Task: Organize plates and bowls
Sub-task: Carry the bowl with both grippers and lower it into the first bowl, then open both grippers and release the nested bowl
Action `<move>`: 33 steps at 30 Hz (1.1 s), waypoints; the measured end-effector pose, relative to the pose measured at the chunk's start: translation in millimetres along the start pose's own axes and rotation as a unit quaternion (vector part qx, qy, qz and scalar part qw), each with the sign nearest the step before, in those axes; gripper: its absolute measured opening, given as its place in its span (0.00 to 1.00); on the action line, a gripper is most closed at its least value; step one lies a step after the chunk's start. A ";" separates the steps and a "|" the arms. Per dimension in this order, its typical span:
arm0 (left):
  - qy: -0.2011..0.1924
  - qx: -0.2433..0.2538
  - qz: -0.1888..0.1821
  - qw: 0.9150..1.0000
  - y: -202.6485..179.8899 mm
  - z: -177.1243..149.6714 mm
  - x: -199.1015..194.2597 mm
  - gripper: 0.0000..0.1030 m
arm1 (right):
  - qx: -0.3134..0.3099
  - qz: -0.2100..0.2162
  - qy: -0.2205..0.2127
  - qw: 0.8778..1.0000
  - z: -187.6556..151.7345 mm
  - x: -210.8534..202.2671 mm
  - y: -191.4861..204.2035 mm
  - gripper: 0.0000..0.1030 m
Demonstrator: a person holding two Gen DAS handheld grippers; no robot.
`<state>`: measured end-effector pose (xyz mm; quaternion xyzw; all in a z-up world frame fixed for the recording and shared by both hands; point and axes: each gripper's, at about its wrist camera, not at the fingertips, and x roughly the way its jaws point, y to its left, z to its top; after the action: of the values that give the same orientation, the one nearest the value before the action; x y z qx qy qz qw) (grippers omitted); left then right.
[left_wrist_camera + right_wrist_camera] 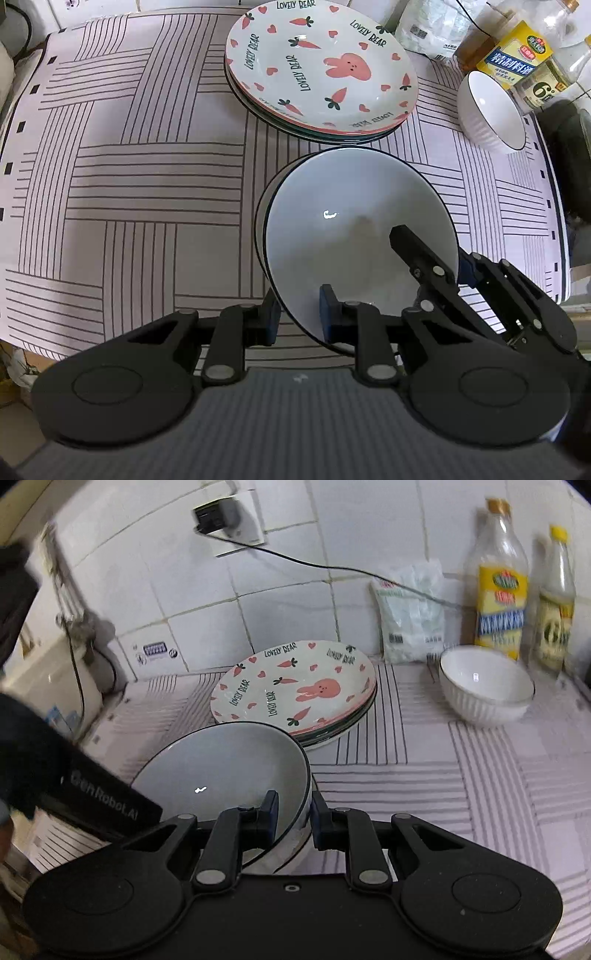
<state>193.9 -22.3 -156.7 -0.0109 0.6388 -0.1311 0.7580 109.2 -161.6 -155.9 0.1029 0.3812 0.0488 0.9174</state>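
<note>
A grey bowl with a dark rim (351, 229) is held tilted above the striped cloth; it also shows in the right wrist view (225, 771). My left gripper (299, 317) straddles its near rim, one pad inside and one outside. My right gripper (293, 818) is shut on the bowl's right rim and reaches into the left wrist view (424, 258). A second white bowl seems nested under the grey one. A stack of rabbit-and-carrot plates (321, 70) lies behind it, also seen from the right wrist (295, 690). A white ribbed bowl (487, 110) stands at the far right (484, 686).
Oil and vinegar bottles (498, 583) and a plastic bag (410, 616) stand against the tiled wall at back right. A cable and wall socket (221, 517) hang above the plates. A white appliance (44, 686) stands at left. A dark pan (569, 155) sits at the cloth's right edge.
</note>
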 end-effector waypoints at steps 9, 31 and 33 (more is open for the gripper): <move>0.007 -0.005 0.001 1.000 7.9 4.1 6.2 0.19 | -0.053 -0.026 0.004 0.998 -1.1 10.0 17.1 0.21; -0.016 0.024 0.035 0.999 -8.2 -3.1 -1.6 0.20 | 0.004 0.023 0.002 1.000 2.0 11.6 -12.0 0.27; -0.021 0.026 0.041 0.999 -9.8 -3.9 -7.1 0.20 | 0.001 0.021 0.007 1.000 2.1 12.6 -12.7 0.27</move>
<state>187.3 -29.6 -148.8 0.0325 0.6193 -0.1166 0.7758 119.7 -172.3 -166.1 0.1115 0.3851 0.0679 0.9136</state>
